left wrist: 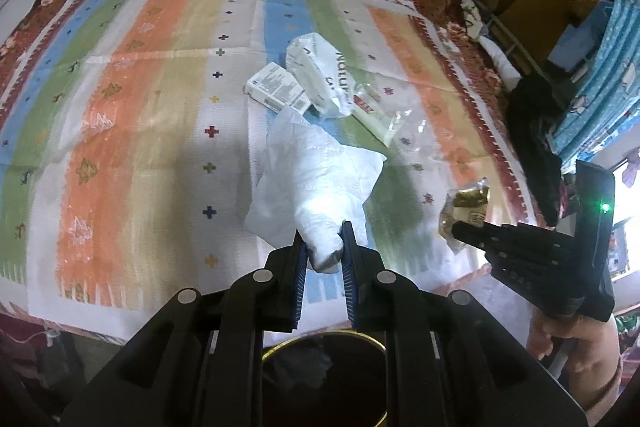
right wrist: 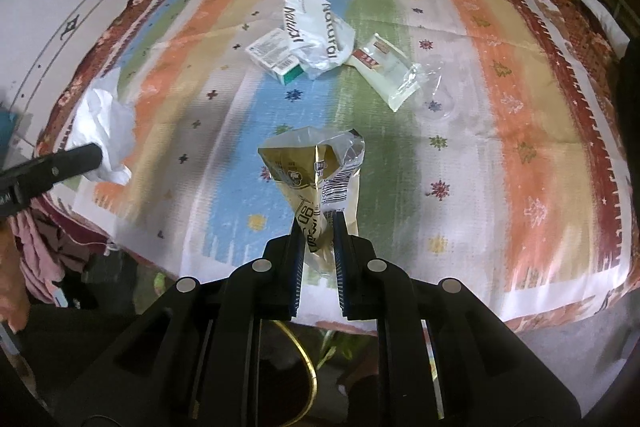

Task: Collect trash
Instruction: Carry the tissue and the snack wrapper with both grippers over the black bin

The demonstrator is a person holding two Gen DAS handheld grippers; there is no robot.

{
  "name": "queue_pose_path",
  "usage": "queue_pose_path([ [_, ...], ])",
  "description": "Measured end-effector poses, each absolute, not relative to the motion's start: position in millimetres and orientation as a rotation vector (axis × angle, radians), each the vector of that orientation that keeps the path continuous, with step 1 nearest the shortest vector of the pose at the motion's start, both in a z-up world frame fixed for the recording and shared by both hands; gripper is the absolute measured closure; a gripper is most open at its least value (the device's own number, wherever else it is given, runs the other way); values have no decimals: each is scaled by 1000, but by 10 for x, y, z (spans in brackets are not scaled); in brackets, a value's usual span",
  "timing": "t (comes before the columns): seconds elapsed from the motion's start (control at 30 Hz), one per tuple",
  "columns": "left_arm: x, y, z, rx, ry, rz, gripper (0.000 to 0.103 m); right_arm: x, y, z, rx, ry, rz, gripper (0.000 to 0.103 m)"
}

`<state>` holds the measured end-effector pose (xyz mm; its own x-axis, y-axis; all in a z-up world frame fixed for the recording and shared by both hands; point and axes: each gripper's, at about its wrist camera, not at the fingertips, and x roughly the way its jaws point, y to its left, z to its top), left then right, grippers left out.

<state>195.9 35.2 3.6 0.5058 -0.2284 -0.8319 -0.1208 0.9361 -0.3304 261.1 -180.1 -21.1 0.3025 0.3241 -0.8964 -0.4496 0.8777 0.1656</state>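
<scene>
The left gripper (left wrist: 324, 241) has its two fingers pinched on the lower corner of a crumpled white tissue (left wrist: 316, 179), which is lifted off the bed. The tissue's long axis runs straight out from the fingertips, its loose end fanning forward toward the middle of the striped bedspread (left wrist: 140, 75). Below the gripper sits a dark round bin with a gold rim (left wrist: 320, 341).

The right gripper (right wrist: 318, 231) is clamped on the narrow twisted end of a gold foil wrapper (right wrist: 316, 171). The wrapper stands out along the fingers, widening to a torn, open mouth at its far end, barcode panel on the right side. Seen from the left wrist view, this gripper holds the wrapper above the bed's near right edge.

Well ahead of both tools, a cluster of litter lies on the bedspread: a small white carton with a green end (right wrist: 276, 57), touching a crumpled white bag printed "Natural" (right wrist: 320, 31), then a pale sachet with a red label (right wrist: 386, 71) just beside it. Right of the sachet is what may be clear plastic film (right wrist: 436, 91), though glare makes it hard to read.
</scene>
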Motion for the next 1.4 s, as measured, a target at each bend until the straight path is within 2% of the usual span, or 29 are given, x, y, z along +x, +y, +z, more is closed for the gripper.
queue_pose_path([
  [0.5, 1410, 166, 134, -356, 965, -101, 87, 2108, -1833, -55, -111, 1095, 573, 90],
  [1.4, 745, -33, 27, -398, 930, -205, 87, 1229, -1937, -138, -78, 1060, 663, 90],
])
